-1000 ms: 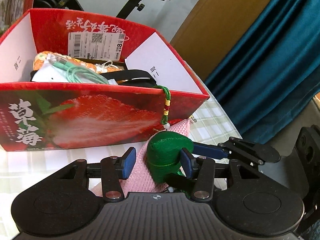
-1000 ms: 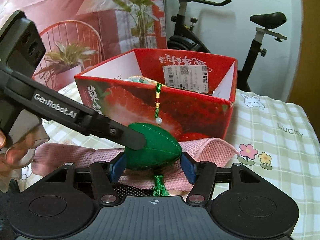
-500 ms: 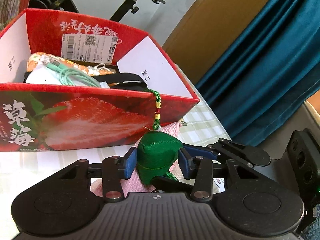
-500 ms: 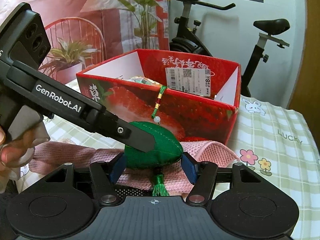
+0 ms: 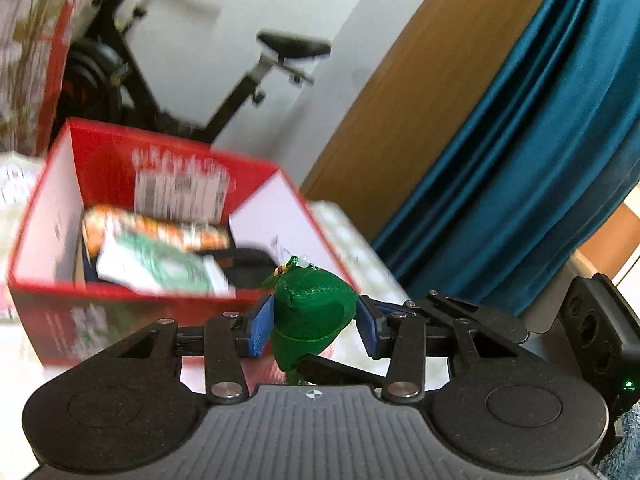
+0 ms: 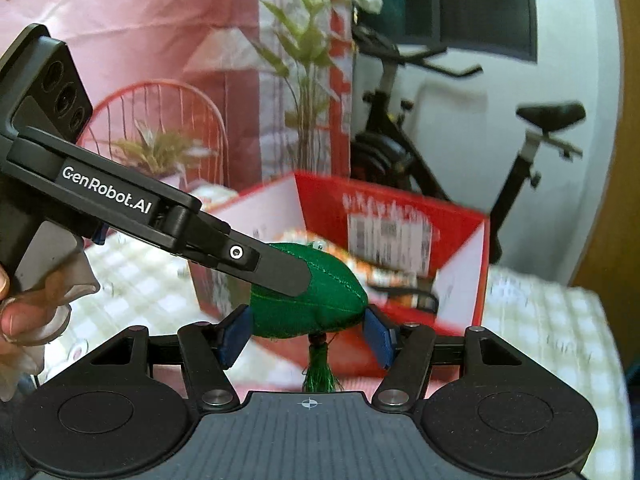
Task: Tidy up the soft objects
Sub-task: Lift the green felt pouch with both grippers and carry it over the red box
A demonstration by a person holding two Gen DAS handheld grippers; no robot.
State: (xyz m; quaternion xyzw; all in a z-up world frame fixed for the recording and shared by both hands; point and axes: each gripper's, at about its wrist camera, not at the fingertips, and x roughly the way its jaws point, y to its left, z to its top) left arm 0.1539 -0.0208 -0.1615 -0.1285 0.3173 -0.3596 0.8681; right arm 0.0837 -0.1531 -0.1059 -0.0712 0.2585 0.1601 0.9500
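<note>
Behind, red box (image 5: 160, 312); both grippers, left (image 5: 314, 330) and right (image 6: 306, 334), clamp the green pouch (image 6: 320, 292) between their pads.

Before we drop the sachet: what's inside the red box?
The red box holds an orange patterned item, a white-and-green bundle and something black; anything beneath is hidden.

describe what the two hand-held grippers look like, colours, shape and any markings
Both are matte black. The left hand-held gripper and the right hand-held gripper each have blue pads on jointed link arms with silver pivot screws, above a ribbed black body with two round discs and a small crosshair mark. The left one's side reads "GenRobot.AI" in white, near three round lenses.
</note>
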